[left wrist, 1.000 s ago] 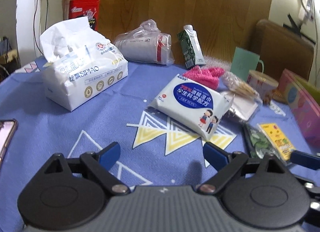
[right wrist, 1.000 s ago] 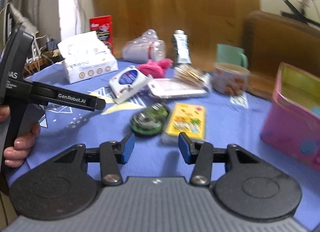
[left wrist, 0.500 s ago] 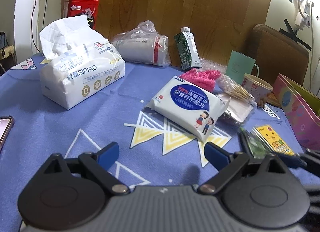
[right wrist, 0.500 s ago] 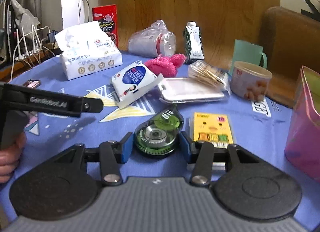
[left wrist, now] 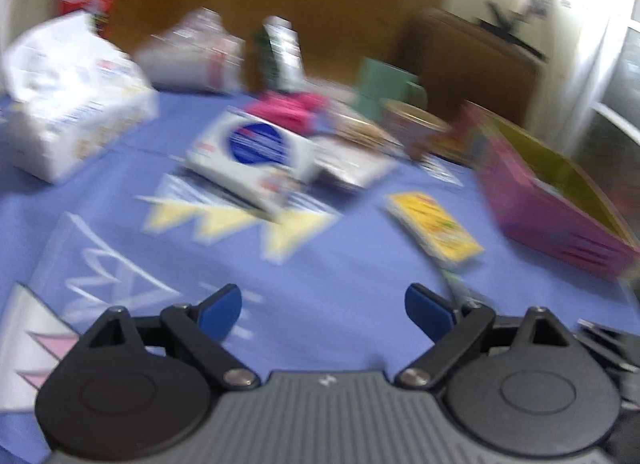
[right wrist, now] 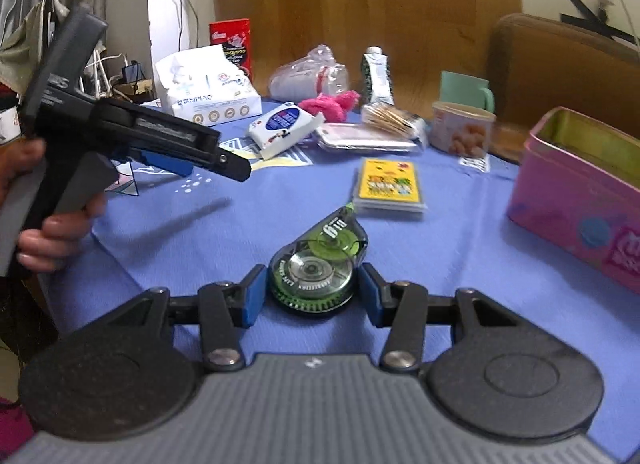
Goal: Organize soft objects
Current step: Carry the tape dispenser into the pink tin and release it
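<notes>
My right gripper (right wrist: 312, 296) has a green correction tape dispenser (right wrist: 320, 264) between its blue pads, low over the blue tablecloth (right wrist: 440, 248); the pads touch both its sides while the jaws begin opening. A hand holds my left gripper (left wrist: 324, 304), also at the left of the right wrist view (right wrist: 224, 162); nothing is between its wide jaws, which are closing. The soft things lie farther back: a white tissue pack (right wrist: 208, 96), a wet wipes pack (right wrist: 284, 128) and a pink fluffy cloth (right wrist: 328, 104). The left wrist view is blurred by motion.
A pink tin box (right wrist: 580, 200) stands open at the right. A yellow card pack (right wrist: 388, 184), a flat plastic case (right wrist: 368, 138), a bag of sticks (right wrist: 392, 118), a round tub (right wrist: 464, 132), a green mug, a carton and bagged cups crowd the back.
The correction tape has come between the right pads and been drawn away from the yellow pack, toward the near edge. The left gripper has swung to the right, blurring its view.
</notes>
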The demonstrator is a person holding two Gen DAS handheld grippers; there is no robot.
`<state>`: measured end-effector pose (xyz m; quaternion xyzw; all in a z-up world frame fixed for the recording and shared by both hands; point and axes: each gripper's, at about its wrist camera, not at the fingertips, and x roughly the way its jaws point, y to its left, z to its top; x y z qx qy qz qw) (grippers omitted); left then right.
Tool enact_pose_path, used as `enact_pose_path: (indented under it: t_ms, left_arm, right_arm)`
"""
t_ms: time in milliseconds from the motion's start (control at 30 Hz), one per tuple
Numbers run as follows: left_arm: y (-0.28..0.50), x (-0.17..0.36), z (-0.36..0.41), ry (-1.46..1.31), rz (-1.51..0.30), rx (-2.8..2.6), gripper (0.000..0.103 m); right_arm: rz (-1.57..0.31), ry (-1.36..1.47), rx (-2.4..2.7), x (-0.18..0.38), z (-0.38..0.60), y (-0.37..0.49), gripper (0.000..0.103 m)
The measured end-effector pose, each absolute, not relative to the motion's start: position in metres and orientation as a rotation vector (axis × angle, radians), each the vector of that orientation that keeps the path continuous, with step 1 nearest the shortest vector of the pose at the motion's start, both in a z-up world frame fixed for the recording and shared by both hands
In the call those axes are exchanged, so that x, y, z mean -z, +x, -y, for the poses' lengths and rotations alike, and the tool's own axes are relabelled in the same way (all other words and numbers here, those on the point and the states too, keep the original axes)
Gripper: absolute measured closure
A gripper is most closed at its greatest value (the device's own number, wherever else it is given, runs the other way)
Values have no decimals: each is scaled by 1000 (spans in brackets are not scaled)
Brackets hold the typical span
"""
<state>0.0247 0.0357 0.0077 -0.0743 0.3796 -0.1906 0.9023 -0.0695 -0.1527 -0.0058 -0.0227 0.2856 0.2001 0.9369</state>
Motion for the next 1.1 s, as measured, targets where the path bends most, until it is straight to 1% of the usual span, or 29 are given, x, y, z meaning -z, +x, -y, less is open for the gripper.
enact_pose_path:
  t_ms: [33, 67, 167, 333, 367, 400, 433, 467, 500, 600, 767, 900, 1100]
  left_arm:
    - [22, -10, -30, -163, -803, 438, 16]
    - [19, -12, -23, -171, -819, 477, 16]
    - [15, -13, -4, -174, -857, 548, 17]
    - [11, -7, 26, -154, -904, 604, 25]
    - [10, -7, 32, -128, -896, 602, 27]
    - [9, -7, 36, -110, -895, 608, 33]
    - [8, -8, 41, -97, -893, 614, 42]
    - [8, -8, 46, -96, -904, 637, 48]
    - [9, -10, 48, -100, -921, 657, 52]
    - [8, -22, 61, -69, -885, 675, 52]
    - [18, -58, 97, -29, -785, 757, 52]
    - [32, -79, 151, 44, -710, 828, 52]
    - [63, -82, 236, 66, -708, 943, 53]
  right_arm:
    - [-582, -40, -404, 6, 154, -70, 45]
    - [-579, -35, -403, 7, 155, -70, 45]
    - [-566, -31, -404, 9, 156, -72, 44]
    - [-544, -40, -410, 12, 158, -75, 45]
    - [-540, -38, -414, 13, 161, -76, 47]
    - [-536, -35, -421, 13, 162, -77, 51]
    - [-533, -31, -425, 13, 163, -78, 53]
    - [-530, -25, -427, 13, 164, -79, 53]
    - [-527, -15, -429, 13, 165, -81, 53]
    - [-493, -5, -405, 9, 171, -85, 53]
    - [-362, 17, -317, -13, 196, -90, 53]
    - [-280, -7, -205, -29, 227, -88, 53]
    - [-261, 22, -25, -37, 292, -78, 53]
